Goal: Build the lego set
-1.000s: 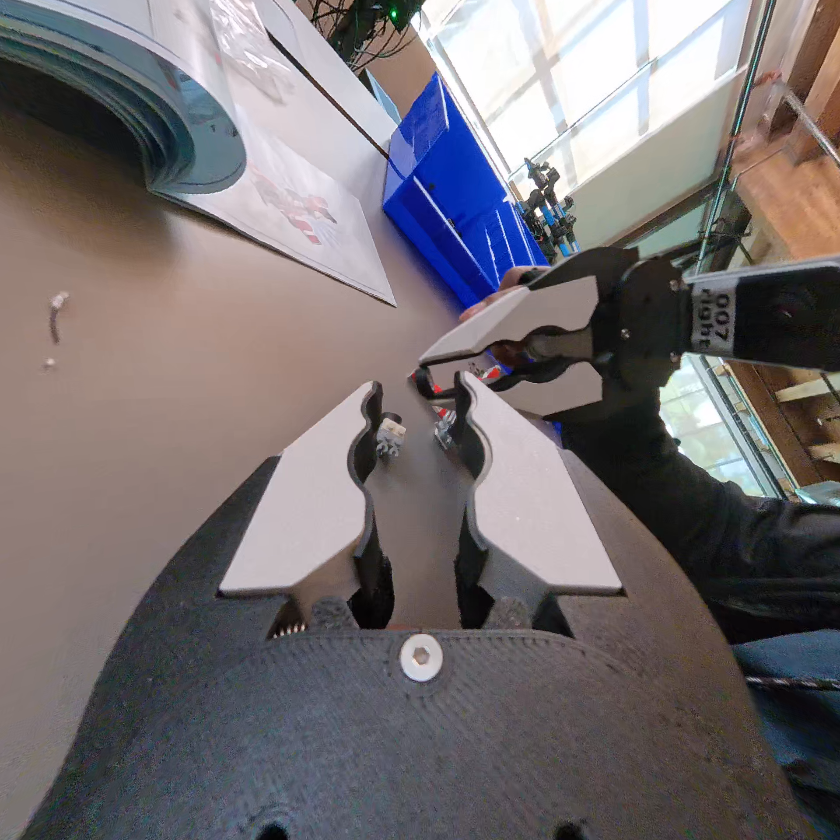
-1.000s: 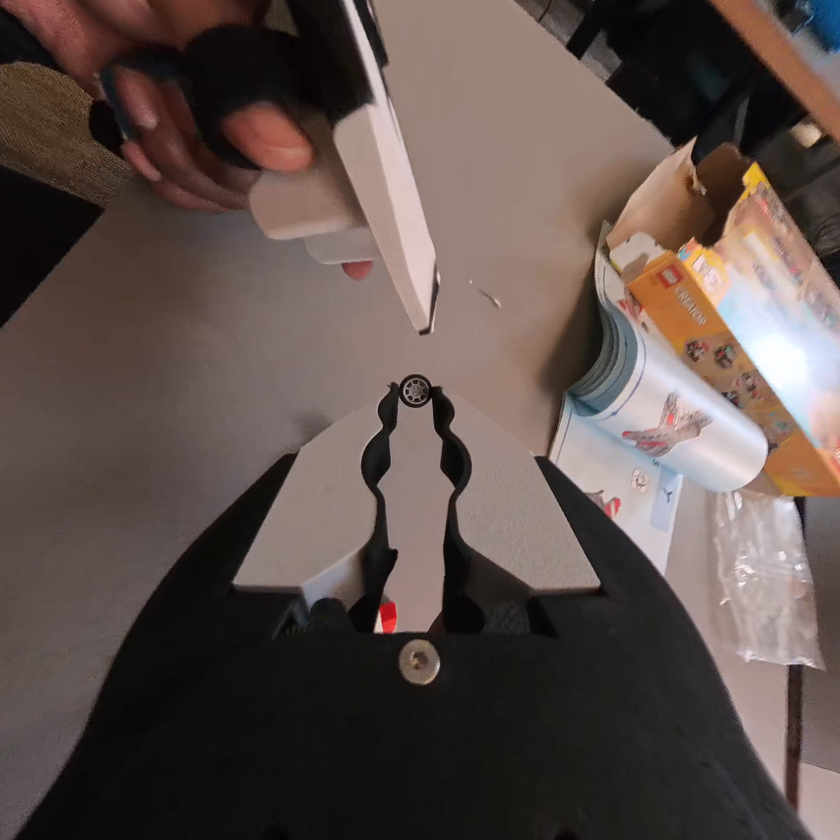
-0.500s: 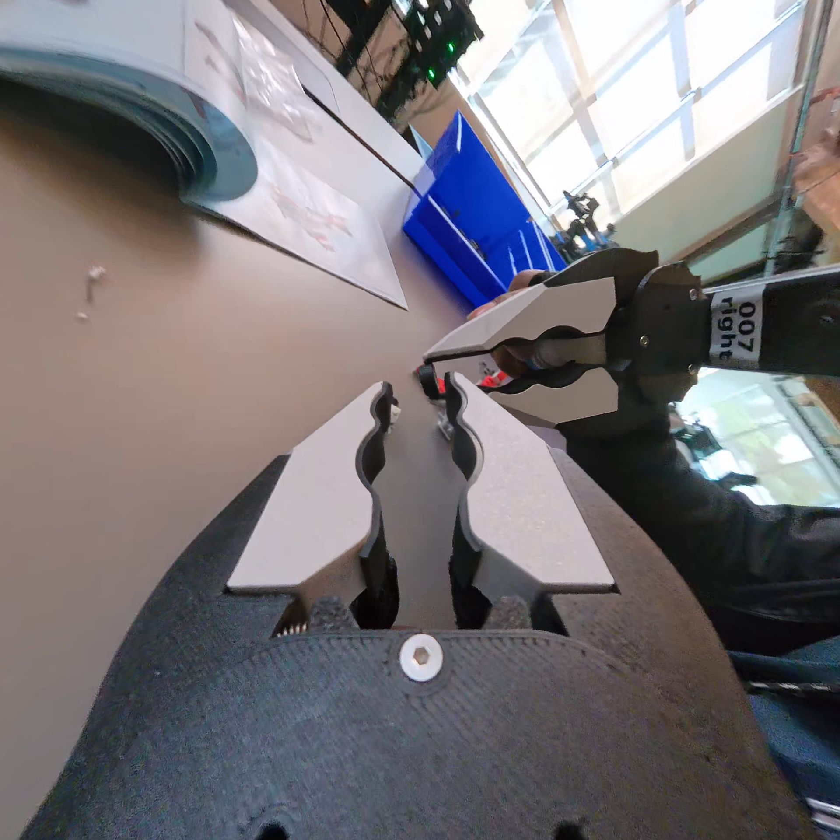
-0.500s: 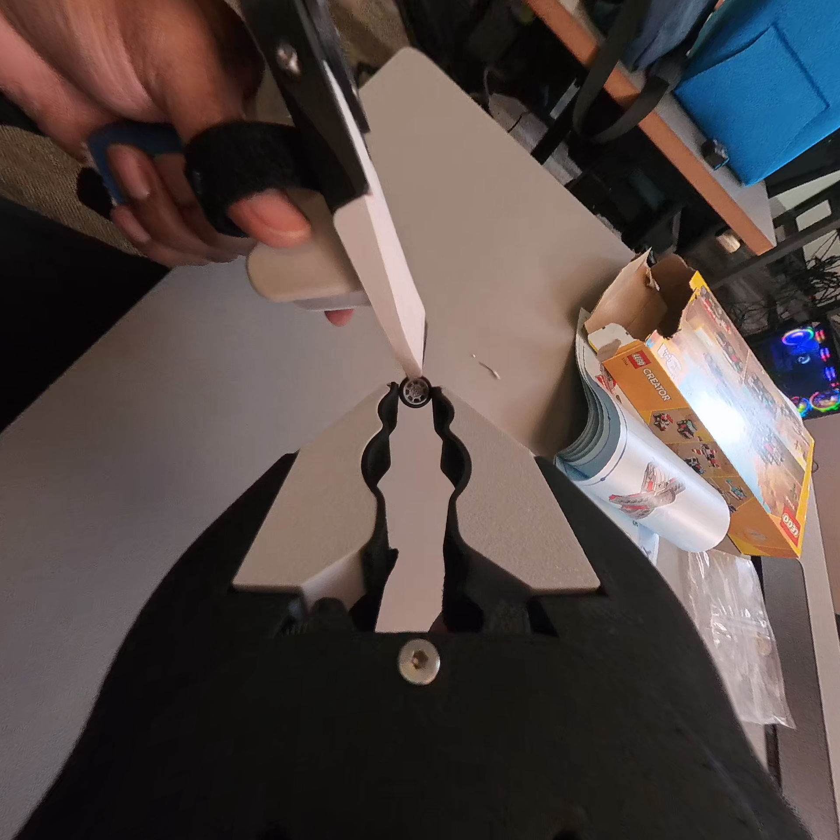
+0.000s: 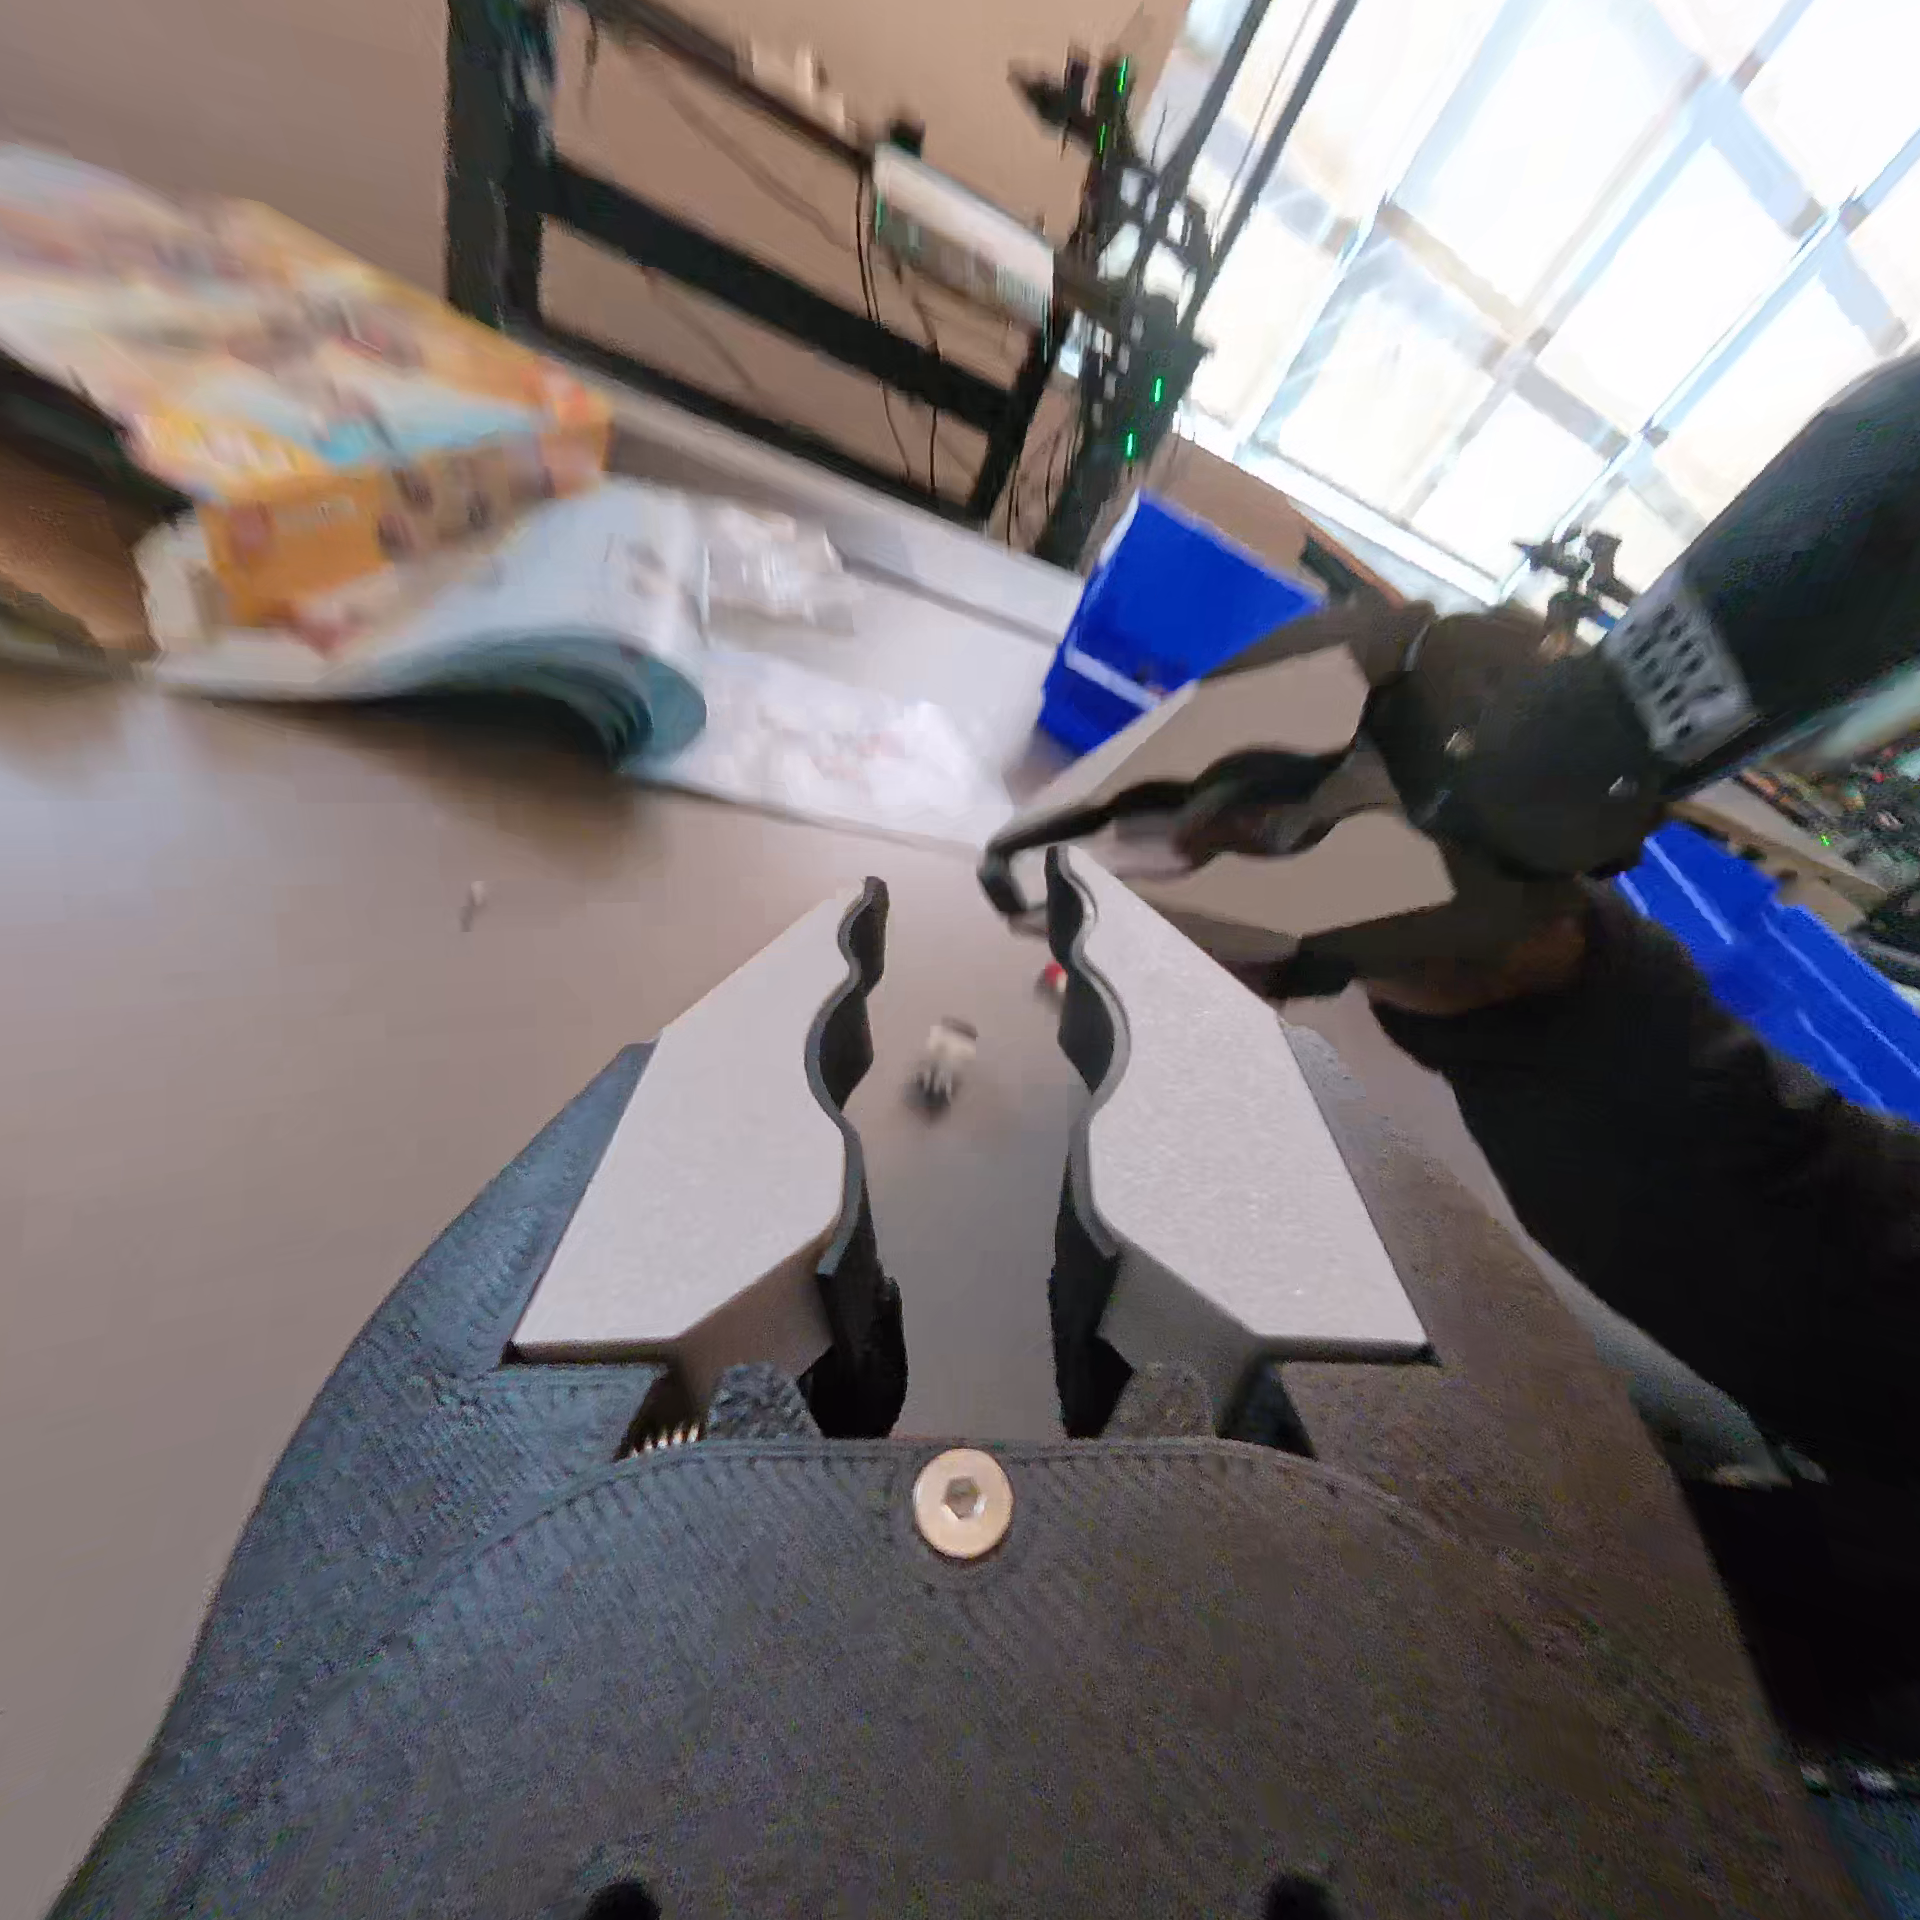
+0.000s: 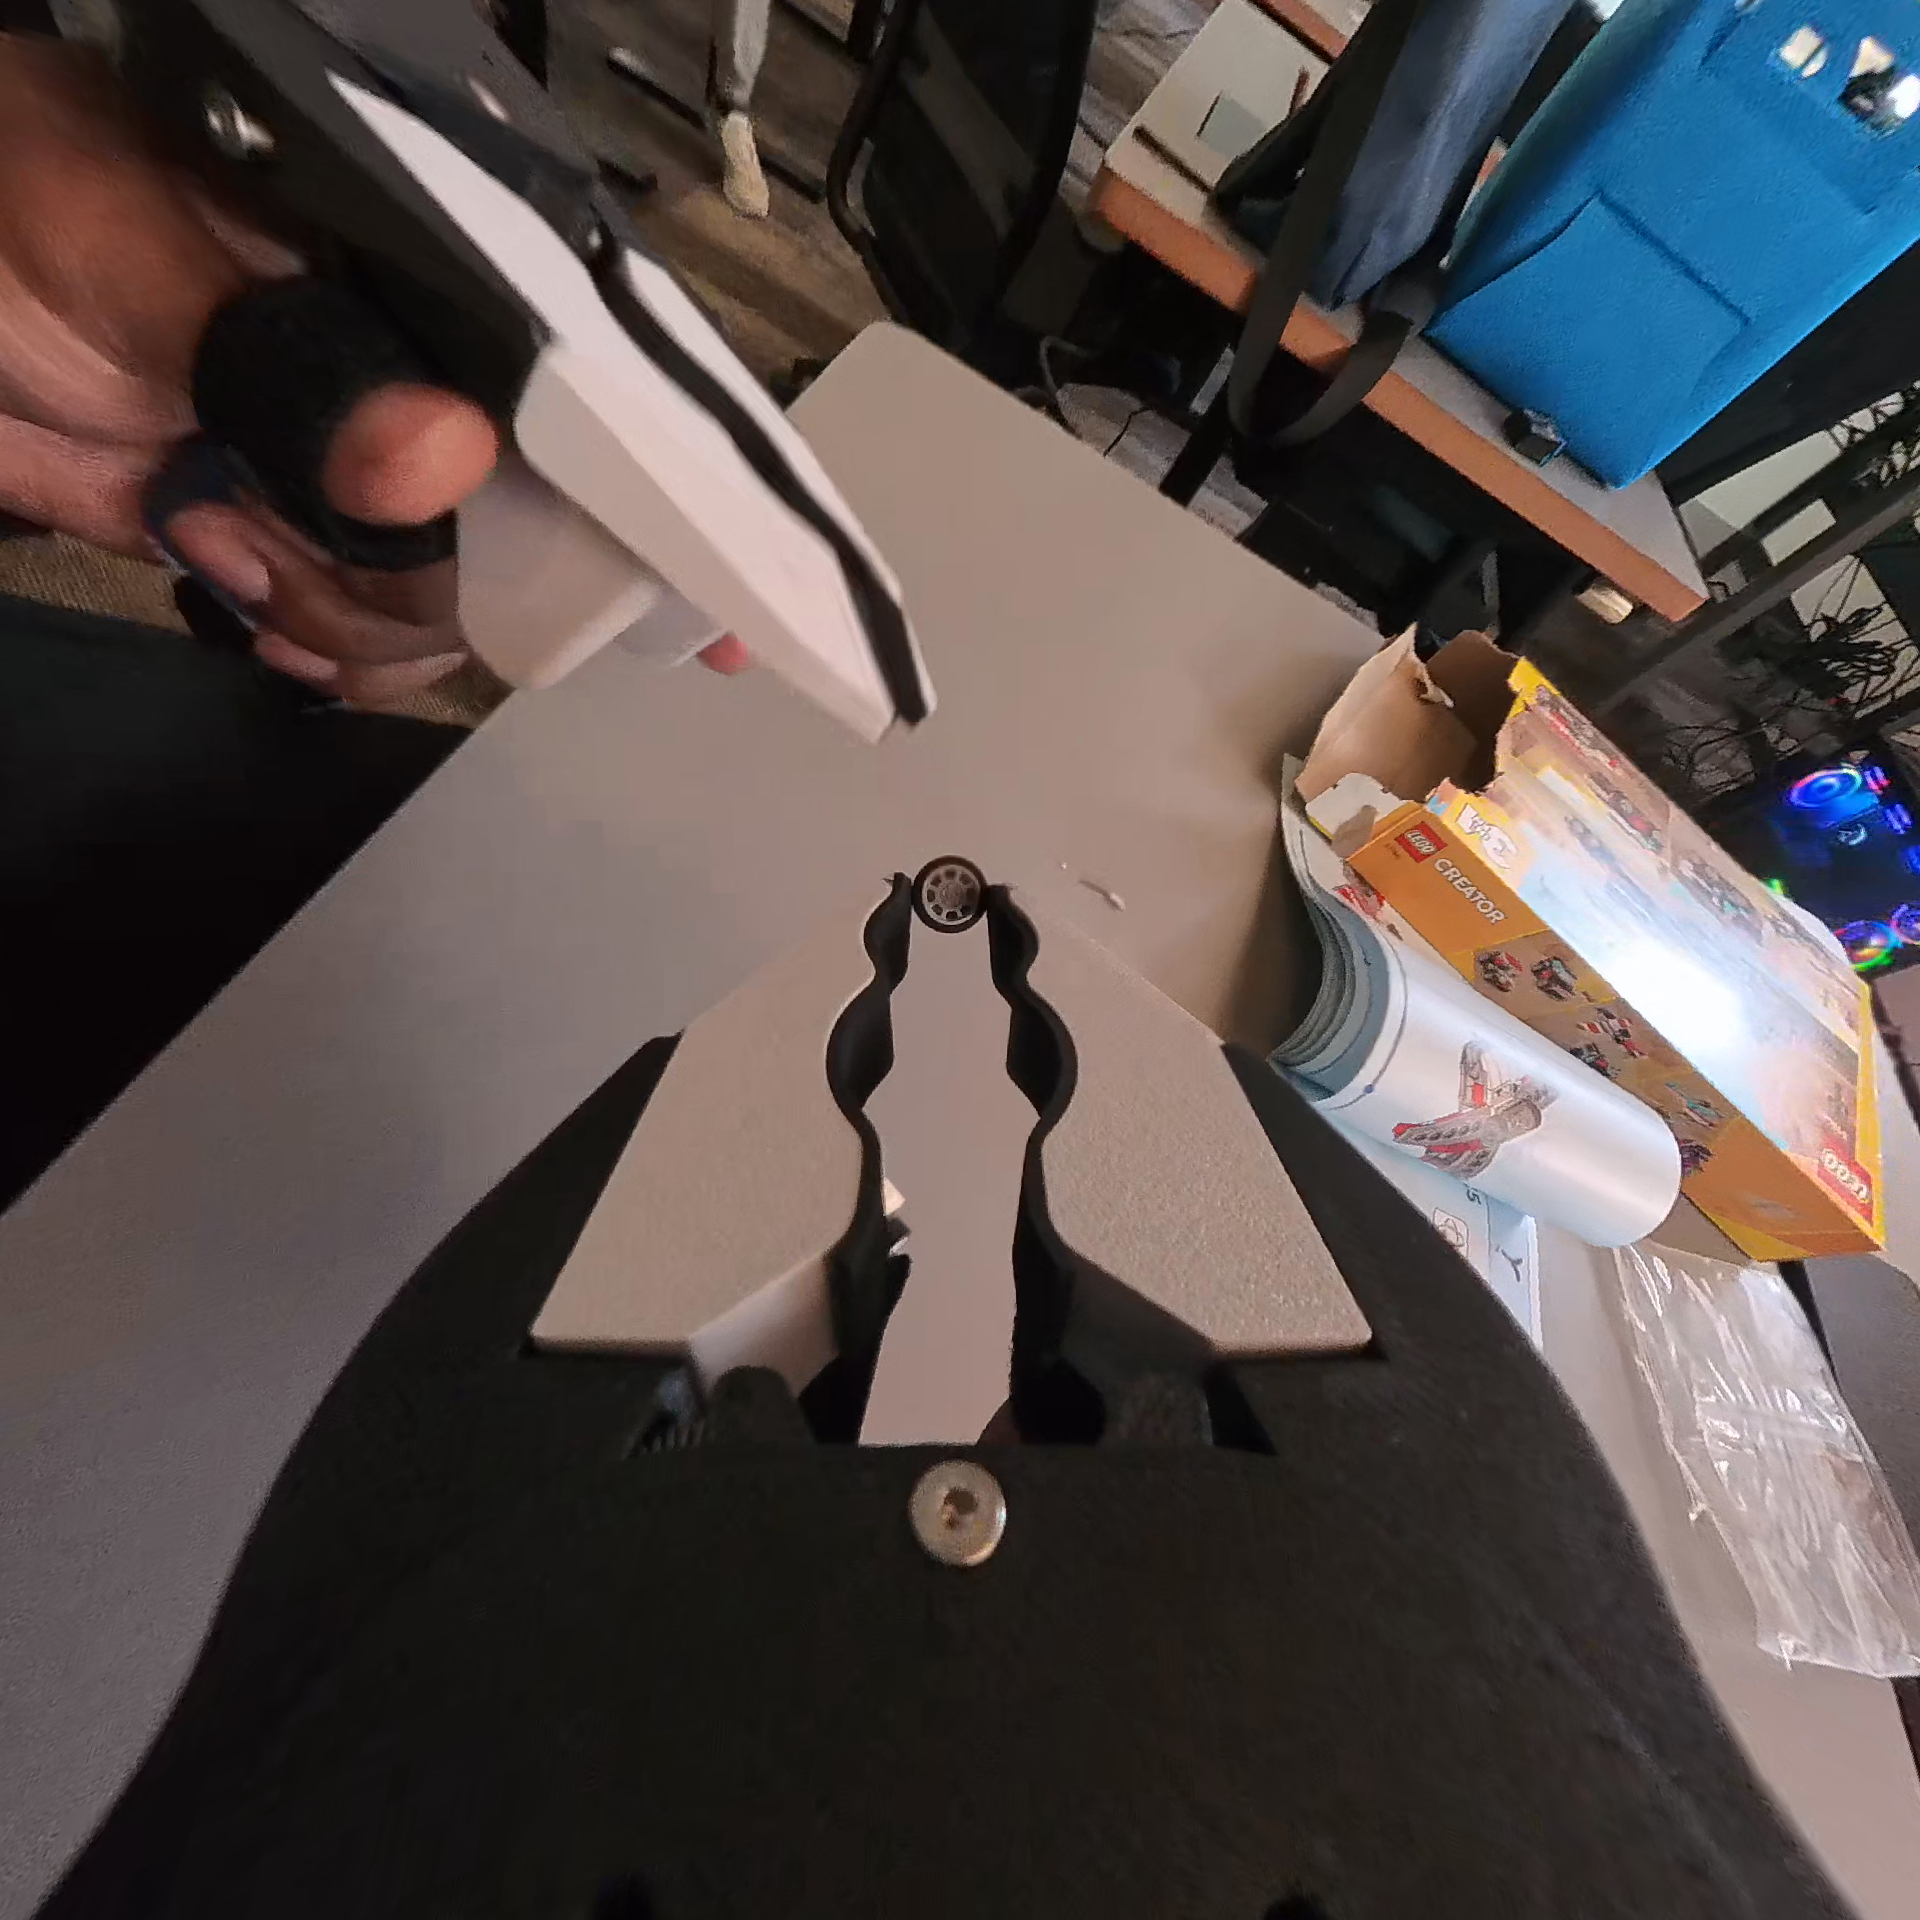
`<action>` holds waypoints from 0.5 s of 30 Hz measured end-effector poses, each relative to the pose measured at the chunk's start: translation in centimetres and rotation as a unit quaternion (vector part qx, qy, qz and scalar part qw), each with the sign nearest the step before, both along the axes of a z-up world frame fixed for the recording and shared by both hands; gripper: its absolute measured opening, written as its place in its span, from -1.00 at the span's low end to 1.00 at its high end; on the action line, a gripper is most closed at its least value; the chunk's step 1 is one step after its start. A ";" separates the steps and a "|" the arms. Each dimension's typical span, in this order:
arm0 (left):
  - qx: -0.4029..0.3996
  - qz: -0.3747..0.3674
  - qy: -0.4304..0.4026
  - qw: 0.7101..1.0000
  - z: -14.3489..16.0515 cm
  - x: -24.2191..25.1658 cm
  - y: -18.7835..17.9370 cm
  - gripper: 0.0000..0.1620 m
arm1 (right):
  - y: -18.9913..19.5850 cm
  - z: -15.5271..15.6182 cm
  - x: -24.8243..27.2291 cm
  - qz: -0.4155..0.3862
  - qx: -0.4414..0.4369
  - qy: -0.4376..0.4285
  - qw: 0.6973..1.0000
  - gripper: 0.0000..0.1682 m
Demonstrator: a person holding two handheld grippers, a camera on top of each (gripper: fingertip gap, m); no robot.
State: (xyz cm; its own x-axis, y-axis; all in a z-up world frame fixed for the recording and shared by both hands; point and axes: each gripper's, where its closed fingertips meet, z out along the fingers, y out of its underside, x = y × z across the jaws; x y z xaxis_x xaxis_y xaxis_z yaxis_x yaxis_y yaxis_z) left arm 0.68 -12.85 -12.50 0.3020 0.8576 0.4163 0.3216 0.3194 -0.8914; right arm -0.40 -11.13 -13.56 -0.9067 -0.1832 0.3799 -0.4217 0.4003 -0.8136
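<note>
My right gripper (image 6: 948, 896) is shut on a small black wheel with a grey hub (image 6: 948, 891), held at its fingertips above the grey table (image 6: 1091, 582). My left gripper (image 5: 966, 896) is open and empty, raised over the table. A small white and grey lego piece (image 5: 943, 1051) lies on the table between its fingers, and a red piece (image 5: 1051, 977) peeks out by the right finger. The right gripper shows in the left wrist view (image 5: 1003, 883) just beyond my right fingertip. The left gripper shows in the right wrist view (image 6: 894, 717), up and left of the wheel.
A yellow lego box (image 6: 1621, 966) and a curled instruction booklet (image 6: 1455, 1112) lie at the table's right side, with a clear plastic bag (image 6: 1766, 1455) nearer. Blue bins (image 5: 1164, 634) stand beyond the table. A small white scrap (image 6: 1101, 891) lies near the wheel. My two grippers' fingertips are within a few centimetres of each other.
My left gripper has lifted and tilted up, drawn back from the wheel, and opened wider. My right gripper still holds the wheel and has barely moved.
</note>
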 end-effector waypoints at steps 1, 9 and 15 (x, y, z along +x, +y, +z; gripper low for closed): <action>-0.004 0.010 0.027 1.000 1.7 -0.1 -0.4 -0.60 | 0.1 0.4 -0.1 -0.002 -0.007 -0.008 1.000 -0.83; -0.069 0.048 0.251 0.964 20.8 -1.5 -1.9 -0.53 | 1.1 1.7 -1.0 -0.024 -0.049 -0.067 0.996 -0.83; -0.057 0.027 0.188 0.980 17.9 -5.4 -0.2 -0.45 | 2.5 2.5 -2.5 -0.049 -0.061 -0.071 0.994 -0.83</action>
